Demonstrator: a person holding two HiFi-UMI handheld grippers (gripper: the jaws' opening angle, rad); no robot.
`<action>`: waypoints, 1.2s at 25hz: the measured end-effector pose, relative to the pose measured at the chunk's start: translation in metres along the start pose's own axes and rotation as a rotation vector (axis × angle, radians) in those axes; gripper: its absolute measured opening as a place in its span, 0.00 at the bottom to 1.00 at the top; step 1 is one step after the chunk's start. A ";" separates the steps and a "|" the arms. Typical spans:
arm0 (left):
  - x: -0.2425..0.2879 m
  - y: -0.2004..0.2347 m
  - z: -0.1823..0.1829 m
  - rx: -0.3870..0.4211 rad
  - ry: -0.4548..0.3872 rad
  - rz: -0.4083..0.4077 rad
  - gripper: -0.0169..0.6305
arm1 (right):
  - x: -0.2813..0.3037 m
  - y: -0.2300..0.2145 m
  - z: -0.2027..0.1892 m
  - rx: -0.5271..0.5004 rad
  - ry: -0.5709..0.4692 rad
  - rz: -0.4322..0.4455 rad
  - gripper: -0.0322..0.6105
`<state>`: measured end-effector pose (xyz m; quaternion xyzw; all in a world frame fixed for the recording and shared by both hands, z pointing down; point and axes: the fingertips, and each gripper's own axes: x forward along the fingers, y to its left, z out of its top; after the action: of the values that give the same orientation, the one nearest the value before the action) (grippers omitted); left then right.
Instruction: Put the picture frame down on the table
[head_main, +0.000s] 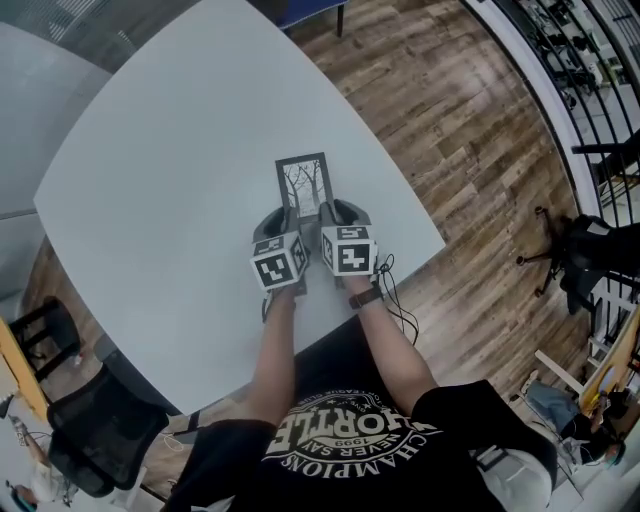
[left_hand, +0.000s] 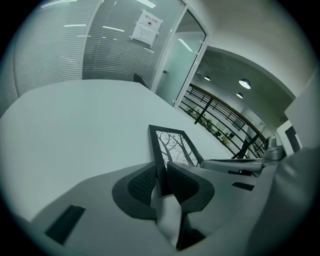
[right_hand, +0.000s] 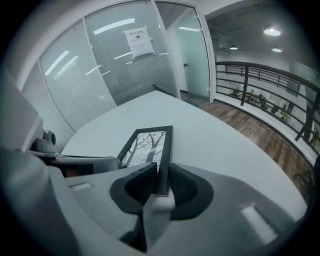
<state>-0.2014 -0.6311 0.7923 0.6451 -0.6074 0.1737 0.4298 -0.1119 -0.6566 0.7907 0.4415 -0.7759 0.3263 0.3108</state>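
Note:
A black picture frame (head_main: 303, 184) with a bare-tree print lies flat or nearly flat over the white table (head_main: 170, 180), just beyond both grippers. My left gripper (head_main: 282, 222) is shut on the frame's near left edge (left_hand: 159, 160). My right gripper (head_main: 335, 215) is shut on the near right edge (right_hand: 165, 155). The two grippers stand side by side. In each gripper view the other gripper shows beside the frame. I cannot tell whether the frame's underside touches the tabletop.
The table's front edge (head_main: 330, 335) runs close under my forearms. A black office chair (head_main: 95, 430) stands at the lower left. Wooden floor (head_main: 470, 150) and a black railing (head_main: 580, 90) lie to the right. A glass wall (right_hand: 110, 65) stands behind the table.

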 end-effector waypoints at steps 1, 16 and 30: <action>0.002 0.001 -0.002 0.004 0.004 0.003 0.14 | 0.001 -0.001 -0.002 -0.005 0.005 -0.006 0.16; -0.003 0.000 -0.023 0.058 0.007 0.007 0.14 | -0.001 -0.002 -0.011 -0.045 -0.039 -0.010 0.17; -0.155 -0.027 -0.002 0.110 -0.294 -0.056 0.14 | -0.141 0.064 0.001 -0.126 -0.343 0.061 0.16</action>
<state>-0.2072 -0.5339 0.6688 0.7029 -0.6351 0.0982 0.3049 -0.1099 -0.5644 0.6671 0.4466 -0.8493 0.2063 0.1912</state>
